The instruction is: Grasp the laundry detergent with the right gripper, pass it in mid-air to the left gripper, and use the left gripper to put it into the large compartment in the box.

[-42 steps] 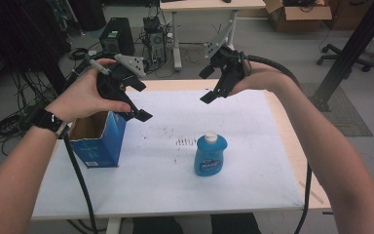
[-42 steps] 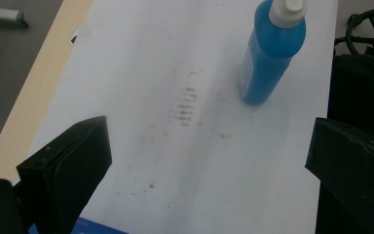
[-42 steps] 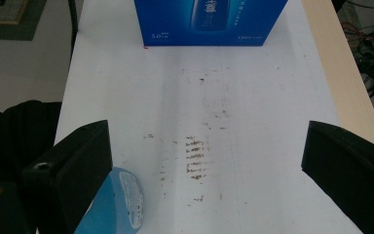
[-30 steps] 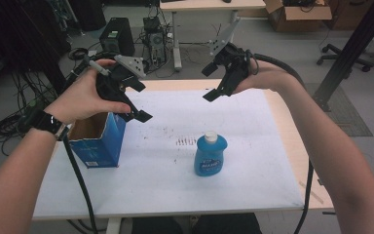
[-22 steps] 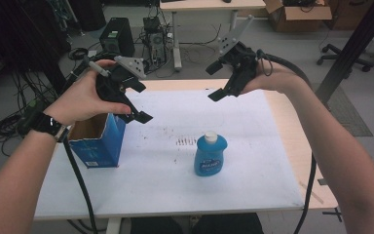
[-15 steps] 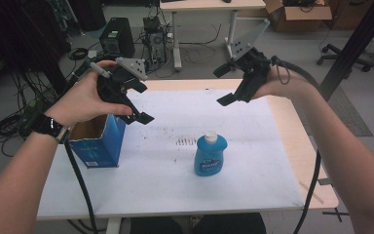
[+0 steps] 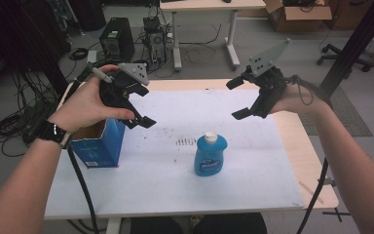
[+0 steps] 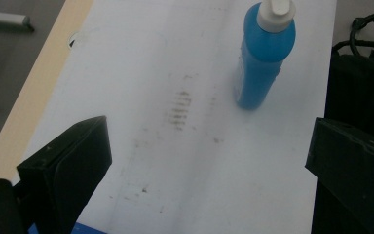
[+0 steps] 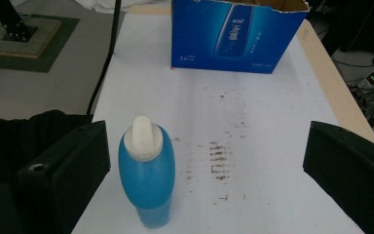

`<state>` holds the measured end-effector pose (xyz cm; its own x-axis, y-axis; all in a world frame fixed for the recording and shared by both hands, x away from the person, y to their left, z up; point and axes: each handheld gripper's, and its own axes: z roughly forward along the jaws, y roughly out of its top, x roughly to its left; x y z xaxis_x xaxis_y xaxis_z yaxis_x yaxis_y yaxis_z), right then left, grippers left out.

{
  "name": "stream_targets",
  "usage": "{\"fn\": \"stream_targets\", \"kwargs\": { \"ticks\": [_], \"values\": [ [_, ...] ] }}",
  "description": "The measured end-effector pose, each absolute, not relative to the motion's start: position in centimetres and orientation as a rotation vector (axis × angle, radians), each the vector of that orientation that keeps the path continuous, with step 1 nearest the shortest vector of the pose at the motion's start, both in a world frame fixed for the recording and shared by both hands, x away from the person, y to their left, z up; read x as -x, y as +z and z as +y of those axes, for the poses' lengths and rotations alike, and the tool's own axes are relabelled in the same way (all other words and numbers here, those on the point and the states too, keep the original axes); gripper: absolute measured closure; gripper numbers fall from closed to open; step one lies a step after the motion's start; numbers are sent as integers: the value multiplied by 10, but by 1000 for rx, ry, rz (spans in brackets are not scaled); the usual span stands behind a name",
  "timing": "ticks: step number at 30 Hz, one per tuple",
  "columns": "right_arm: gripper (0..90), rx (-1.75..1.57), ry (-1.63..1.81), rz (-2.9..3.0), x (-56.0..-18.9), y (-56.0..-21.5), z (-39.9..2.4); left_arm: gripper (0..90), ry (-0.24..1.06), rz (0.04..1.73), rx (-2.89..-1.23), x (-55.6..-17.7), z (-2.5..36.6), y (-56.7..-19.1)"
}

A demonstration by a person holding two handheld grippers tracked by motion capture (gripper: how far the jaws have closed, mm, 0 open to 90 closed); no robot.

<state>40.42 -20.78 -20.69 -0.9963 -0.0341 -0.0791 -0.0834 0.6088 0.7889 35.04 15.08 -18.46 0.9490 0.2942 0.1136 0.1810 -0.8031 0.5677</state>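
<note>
A blue bottle with a white cap [image 7: 210,155] stands upright near the middle of the white-covered table [image 7: 253,170]. In the left gripper view the bottle [image 8: 263,58] stands far ahead; in the right gripper view the bottle [image 9: 148,180] is close, by one jaw. An open blue carton [image 7: 95,146] stands at the table's left edge, and the carton [image 9: 233,36] faces the right gripper from across the sheet. My left gripper [image 7: 143,107] hovers open above the carton's right side, nothing in it. My right gripper [image 7: 234,99] is held open in the air over the table's far right, also holding nothing.
Brown smudges [image 7: 187,141] mark the sheet just left of the bottle. Behind the table the floor holds a black computer tower [image 7: 114,41], cables and a second desk [image 7: 204,9]. A black post [image 7: 355,44] rises at the right, with an office chair [image 7: 343,53] beyond.
My right gripper has moved to the right and slightly nearer, staying open. The left gripper, bottle and carton have stayed where they were.
</note>
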Motion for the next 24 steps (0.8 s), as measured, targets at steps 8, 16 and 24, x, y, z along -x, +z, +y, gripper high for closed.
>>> {"fn": "stream_targets", "kwargs": {
  "ticks": [8,16,24],
  "values": [
    [30,88,1415,2764,-397,-231,-219,31,262,353,-2520,-347,152,-192],
    [29,60,1441,2772,-393,-253,-226,31,270,357,-2514,-345,155,-194],
    [29,43,1483,2786,-391,-275,-230,31,273,353,-2511,-342,157,-194]
  ]
}}
